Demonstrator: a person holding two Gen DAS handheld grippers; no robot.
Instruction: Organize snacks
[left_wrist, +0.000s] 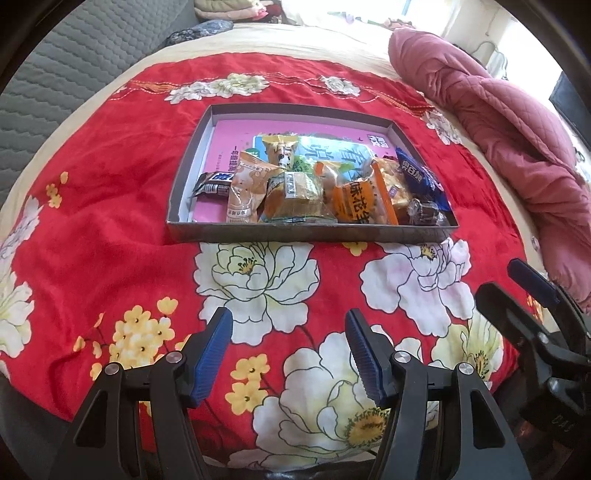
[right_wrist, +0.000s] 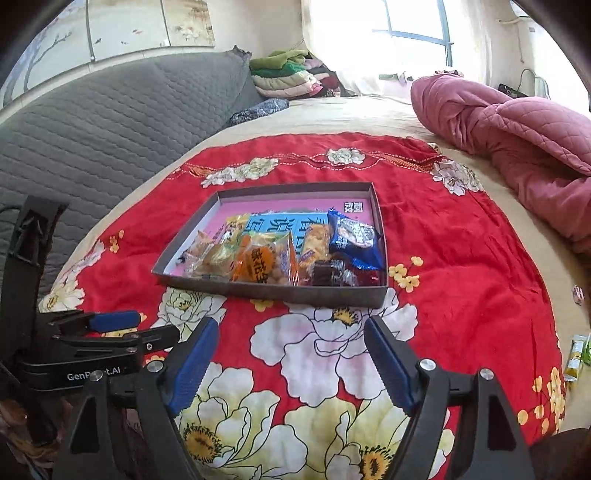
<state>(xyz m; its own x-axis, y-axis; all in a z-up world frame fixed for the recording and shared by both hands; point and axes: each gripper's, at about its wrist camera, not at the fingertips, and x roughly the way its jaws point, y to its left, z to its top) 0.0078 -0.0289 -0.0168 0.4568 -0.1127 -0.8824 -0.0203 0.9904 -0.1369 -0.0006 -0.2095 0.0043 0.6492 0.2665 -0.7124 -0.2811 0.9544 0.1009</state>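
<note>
**Both grippers empty, tray dead ahead, stray packets off to the right**

Left gripper (left_wrist: 288, 354) hung w/ jaws apart, nothing between them. Right gripper (right_wrist: 291, 363) same: spread wide, empty, just beside the left one. Shallow tray (left_wrist: 310, 233) sat straight ahead of both on the red floral bedspread (left_wrist: 110, 229), long side facing them, snacks (left_wrist: 314, 192) heaped toward its near-right end. Judging by the task, what's left looked like the small green-yellow packets (right_wrist: 576, 356) at far right edge of right wrist view, so right gripper was nearer. Those packets were cut off by the frame; count and type unclear. Left wrist view didn't show them at all.
</note>
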